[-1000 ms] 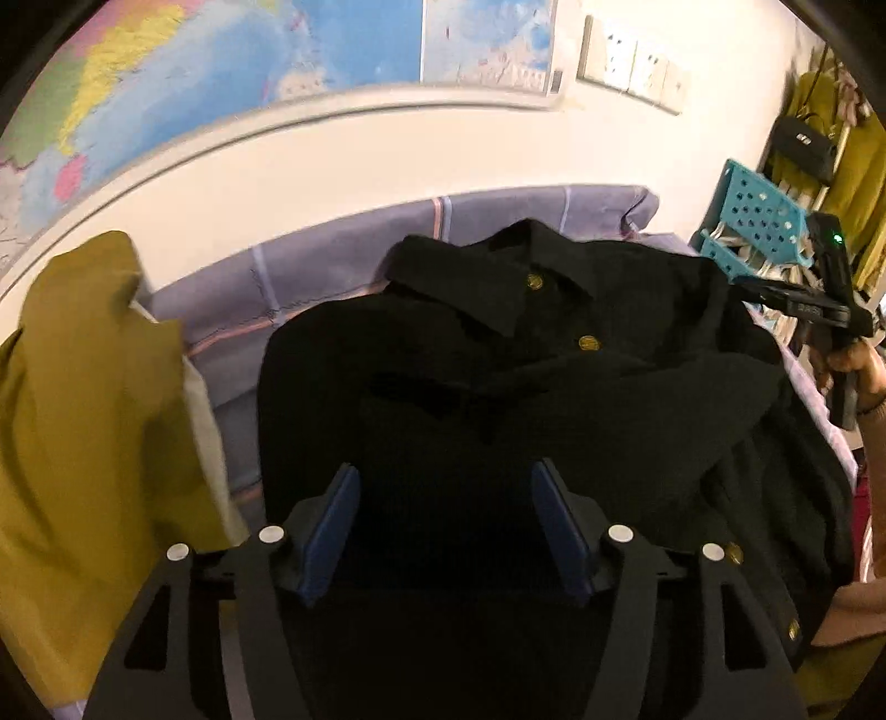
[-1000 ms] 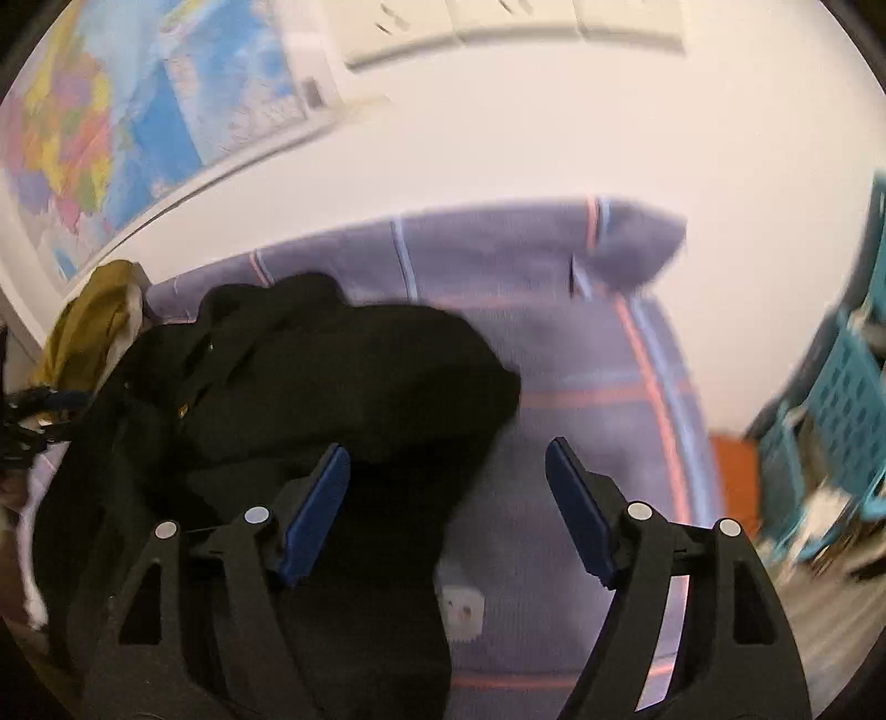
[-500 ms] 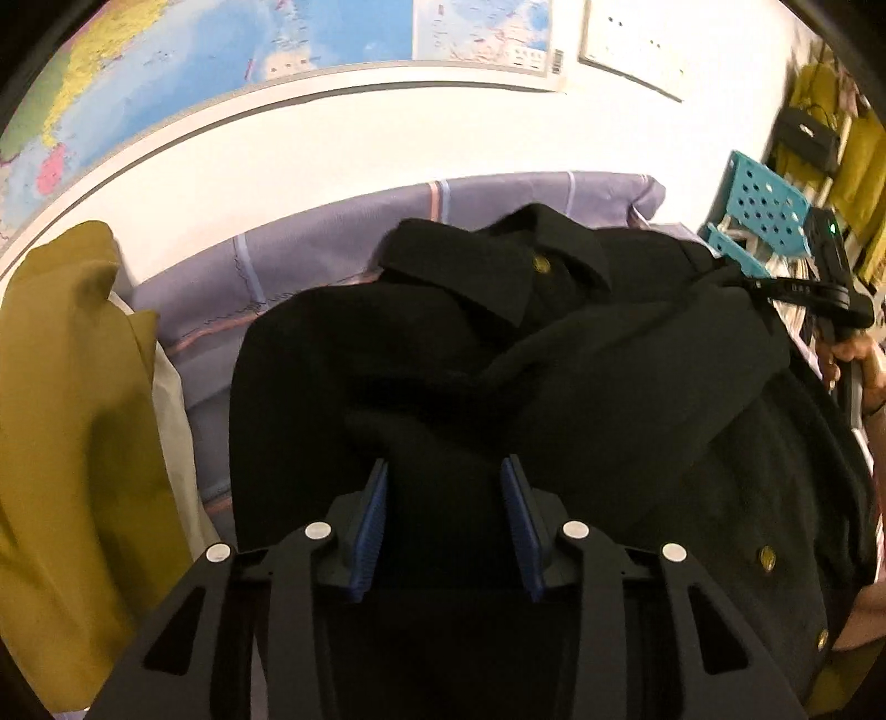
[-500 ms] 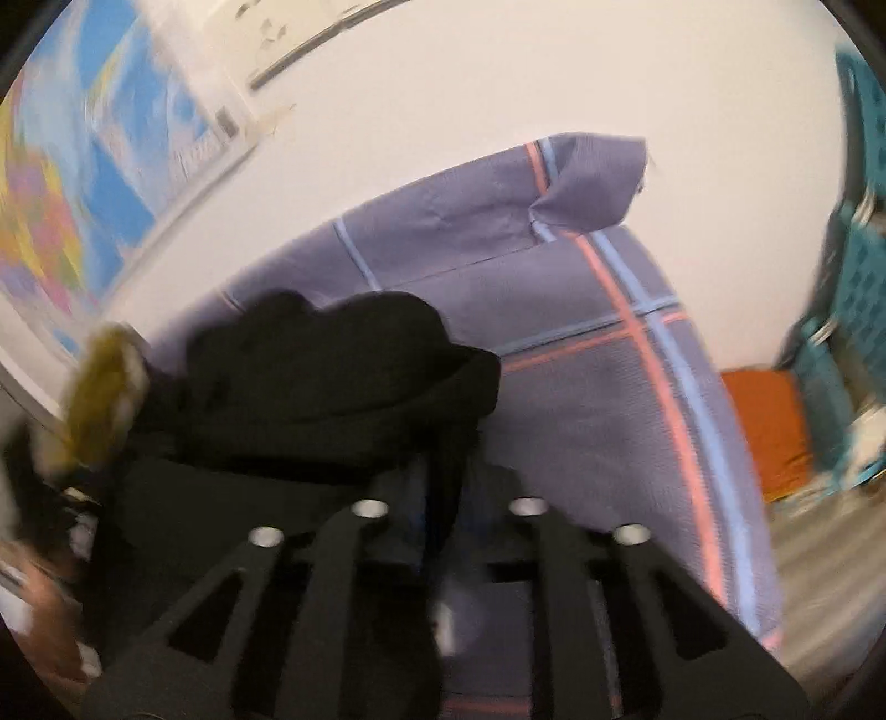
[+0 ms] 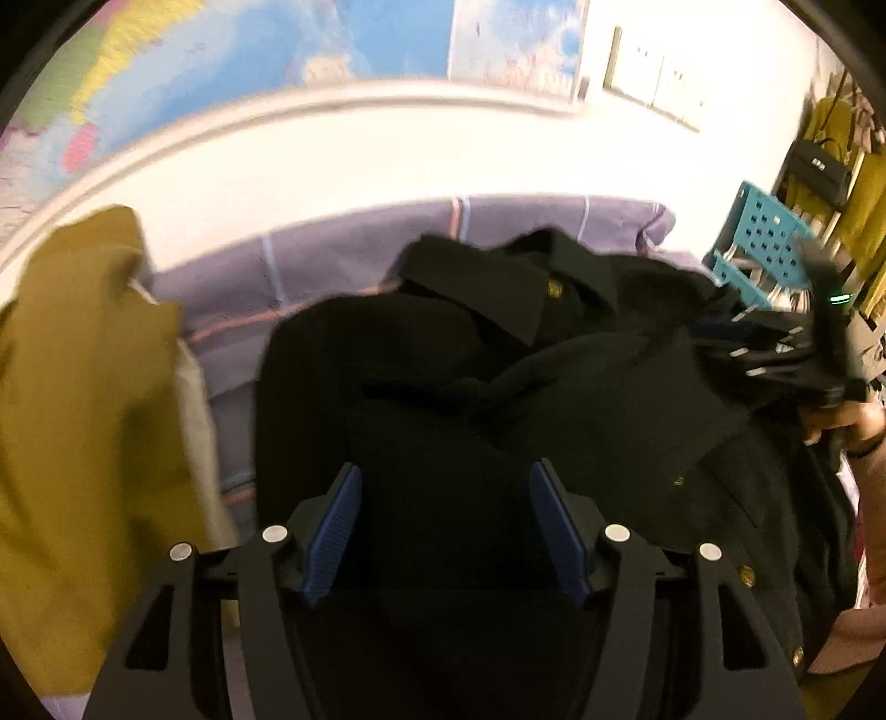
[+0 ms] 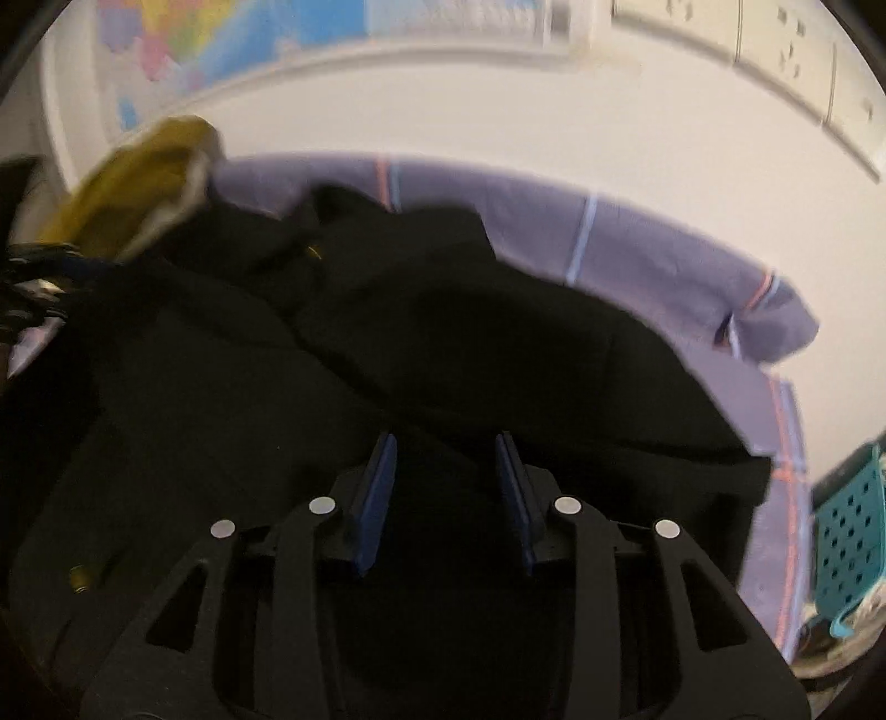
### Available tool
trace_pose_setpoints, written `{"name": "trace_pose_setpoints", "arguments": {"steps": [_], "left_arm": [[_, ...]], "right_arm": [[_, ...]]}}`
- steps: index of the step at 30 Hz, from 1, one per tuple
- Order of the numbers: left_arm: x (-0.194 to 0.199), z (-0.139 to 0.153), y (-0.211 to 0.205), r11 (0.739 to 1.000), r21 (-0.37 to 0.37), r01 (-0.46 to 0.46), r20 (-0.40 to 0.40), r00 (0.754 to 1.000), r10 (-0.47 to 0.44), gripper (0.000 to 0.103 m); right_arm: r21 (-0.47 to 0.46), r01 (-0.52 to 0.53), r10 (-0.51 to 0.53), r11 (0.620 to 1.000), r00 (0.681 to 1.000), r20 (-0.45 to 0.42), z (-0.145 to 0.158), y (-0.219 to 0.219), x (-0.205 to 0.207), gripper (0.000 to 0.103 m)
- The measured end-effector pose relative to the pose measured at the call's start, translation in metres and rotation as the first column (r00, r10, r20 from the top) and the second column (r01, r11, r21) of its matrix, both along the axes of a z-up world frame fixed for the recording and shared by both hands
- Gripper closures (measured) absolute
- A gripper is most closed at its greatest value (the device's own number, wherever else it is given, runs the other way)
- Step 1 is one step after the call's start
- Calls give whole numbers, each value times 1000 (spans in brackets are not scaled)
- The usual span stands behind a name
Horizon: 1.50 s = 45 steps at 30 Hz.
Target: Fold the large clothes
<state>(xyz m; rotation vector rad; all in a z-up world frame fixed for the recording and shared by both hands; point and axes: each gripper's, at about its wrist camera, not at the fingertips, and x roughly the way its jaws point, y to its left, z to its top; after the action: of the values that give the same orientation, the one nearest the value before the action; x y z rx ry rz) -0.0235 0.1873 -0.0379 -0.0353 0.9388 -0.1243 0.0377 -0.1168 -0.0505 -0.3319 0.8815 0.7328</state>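
Note:
A large black button-up garment [image 5: 581,387] with gold buttons lies bunched on a purple striped cloth [image 5: 310,266]; its collar points to the wall. My left gripper [image 5: 448,498] is open just above the garment's near part, with black fabric between the blue pads [image 5: 332,526]. My right gripper [image 6: 446,471] is partly open over the garment [image 6: 443,332], with black fabric between its pads [image 6: 379,498]; whether they pinch it I cannot tell. The right gripper also shows at the right of the left wrist view [image 5: 819,343], held in a hand.
A mustard-yellow garment [image 5: 83,443] is heaped at the left. A teal perforated basket [image 5: 764,238] stands at the right by hanging clothes. A world map [image 5: 277,44] and wall sockets [image 6: 775,44] are on the white wall behind.
My left gripper closed half a second ago and has opened again. My right gripper was shut on the garment's edge and now stands partly open, moved over the garment, which is more bunched.

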Motion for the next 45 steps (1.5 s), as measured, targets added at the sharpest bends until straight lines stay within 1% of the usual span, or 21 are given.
{"name": "trace_pose_setpoints", "arguments": {"steps": [2,4,5,10,13,17,20,23,24,25,29,31,34,36,38,39,41,42,43,44,45], "left_arm": [[-20,14,10,1000,23,-21,36,999,20,33],[-40,22,20,998,48,-39,59,998,36,31],[-52,24,26,997,56,-46,61,997,43,31],[-104,6,41,995,82,-54,1,999,54,29],[-129,-10,46,998,34,-49,-54,997,50,27],[-154,-20,49,996,-84,-37,-56,998,33,28],[-164,-21,41,997,-78,1,-43,999,-5,45],[-168,-18,32,997,-65,39,-28,999,-41,71],[-168,-15,33,996,-83,35,-24,999,-37,83],[-166,-12,37,994,-107,29,-18,999,-31,84],[-164,25,59,984,-180,-22,66,997,34,86],[-159,43,69,976,-215,-33,93,994,54,86],[-150,57,75,965,-262,-8,94,995,34,85],[-145,58,73,965,-263,-1,77,997,22,84],[-136,57,69,964,-267,11,52,999,3,83],[-136,58,67,962,-274,19,46,999,-7,83],[-131,58,61,959,-282,38,34,999,-30,84],[-128,61,58,954,-296,53,33,998,-45,83],[-125,63,53,949,-309,62,37,998,-53,78],[-124,71,52,940,-332,77,56,996,-62,75],[-123,77,51,936,-342,87,74,995,-65,64]], "right_arm": [[4,66,-66,998,998,10,4,-5,4,67],[16,92,-92,996,996,14,14,-13,2,63],[56,76,-77,995,997,8,22,-17,-5,63],[175,-58,55,983,998,24,58,-15,-51,43],[199,-160,162,967,987,10,61,6,-80,39],[230,-266,282,936,959,-40,53,34,-110,39],[251,-312,338,916,939,-65,51,54,-132,39],[281,-349,385,894,919,-84,52,66,-149,39],[290,-366,406,884,910,-88,53,70,-155,39],[308,-384,429,870,898,-93,54,74,-162,39],[390,-472,541,791,837,-84,66,92,-191,38],[431,-522,609,736,789,-84,68,109,-207,38],[457,-566,663,686,745,-72,67,136,-227,30],[517,-559,699,648,706,-113,61,155,-234,25],[556,-540,713,632,686,-145,55,170,-238,23],[573,-531,717,624,680,-151,55,175,-239,24],[610,-510,721,606,676,-151,55,182,-240,40],[623,-503,720,599,679,-144,57,182,-240,67],[663,-480,734,574,660,-157,61,180,-235,92],[679,-456,720,576,676,-157,67,174,-229,97],[695,-431,707,576,690,-158,75,163,-220,99]]}}
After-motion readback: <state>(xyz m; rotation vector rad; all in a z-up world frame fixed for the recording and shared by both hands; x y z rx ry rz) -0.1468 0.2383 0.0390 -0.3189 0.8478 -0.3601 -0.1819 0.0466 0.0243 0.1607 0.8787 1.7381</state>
